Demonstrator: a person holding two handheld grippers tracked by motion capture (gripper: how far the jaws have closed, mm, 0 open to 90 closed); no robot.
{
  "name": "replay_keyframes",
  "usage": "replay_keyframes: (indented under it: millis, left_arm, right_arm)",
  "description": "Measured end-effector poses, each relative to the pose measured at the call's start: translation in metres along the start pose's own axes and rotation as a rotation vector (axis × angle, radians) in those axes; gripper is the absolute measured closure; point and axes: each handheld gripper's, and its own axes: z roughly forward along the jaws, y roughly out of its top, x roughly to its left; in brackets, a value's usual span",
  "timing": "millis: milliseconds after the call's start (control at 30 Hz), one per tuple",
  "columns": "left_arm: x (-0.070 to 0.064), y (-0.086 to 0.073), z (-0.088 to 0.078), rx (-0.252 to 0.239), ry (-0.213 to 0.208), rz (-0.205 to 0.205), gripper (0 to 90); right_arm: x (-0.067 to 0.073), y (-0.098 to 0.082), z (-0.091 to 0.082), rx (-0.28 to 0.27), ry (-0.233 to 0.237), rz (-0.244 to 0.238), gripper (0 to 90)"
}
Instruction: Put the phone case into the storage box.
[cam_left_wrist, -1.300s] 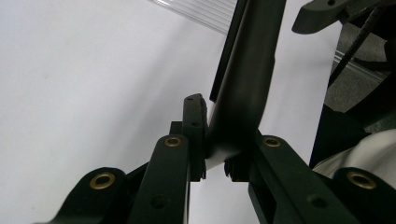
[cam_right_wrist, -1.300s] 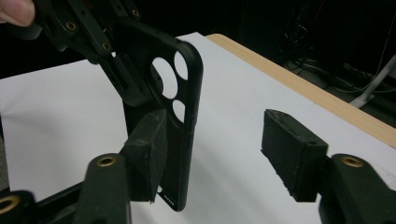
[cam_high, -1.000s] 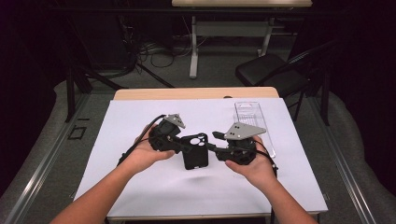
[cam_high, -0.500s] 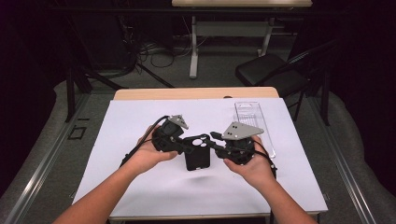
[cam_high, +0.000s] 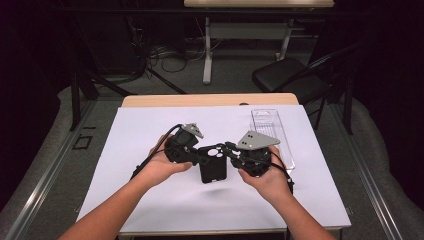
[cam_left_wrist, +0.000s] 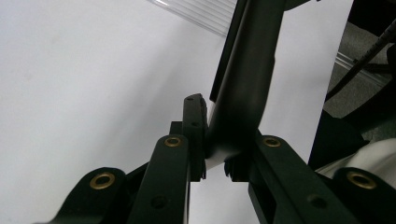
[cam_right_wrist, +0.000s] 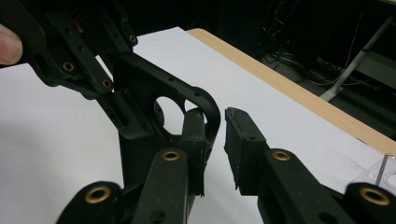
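Observation:
A black phone case (cam_high: 213, 170) hangs between both hands above the white sheet, its camera holes facing up. My left gripper (cam_high: 200, 156) is shut on one edge of it; in the left gripper view its pads (cam_left_wrist: 194, 126) pinch the case wall (cam_left_wrist: 243, 84). My right gripper (cam_high: 227, 150) comes in from the other side. Its jaws have just been closing around the case's rounded corner (cam_right_wrist: 210, 109). One finger lies against the case and the other finger (cam_right_wrist: 240, 140) stands a narrow gap off the rim.
White paper (cam_high: 150, 130) covers the wooden table. A clear plastic tray (cam_high: 270, 135) lies at the right, just behind my right hand. Beyond the far edge a black chair (cam_high: 290, 80) and desk legs stand on the floor.

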Motion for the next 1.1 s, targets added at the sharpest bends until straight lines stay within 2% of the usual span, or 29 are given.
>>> replay_keyframes:
  millis: [300,700,933,1100]
  left_arm:
    - [-0.0013,0.0005,0.0013,0.002,-0.006,0.003,81.7]
    - [-0.0022,0.0007,0.0029,-0.001,0.000,0.001,81.6]
    - [-0.0028,0.0013,0.0044,0.005,0.006,0.010,81.5]
    - [-0.0036,0.0016,0.0054,0.004,0.009,0.008,81.5]
  right_arm:
    - [0.0045,0.0012,0.0020,0.013,-0.026,-0.018,81.3]
    - [0.0069,0.0015,0.0019,0.028,-0.049,-0.006,82.8]
    - [0.0078,0.0017,0.0022,0.032,-0.069,-0.026,83.1]
    - [0.0073,0.0021,0.0024,0.042,-0.072,-0.015,83.3]
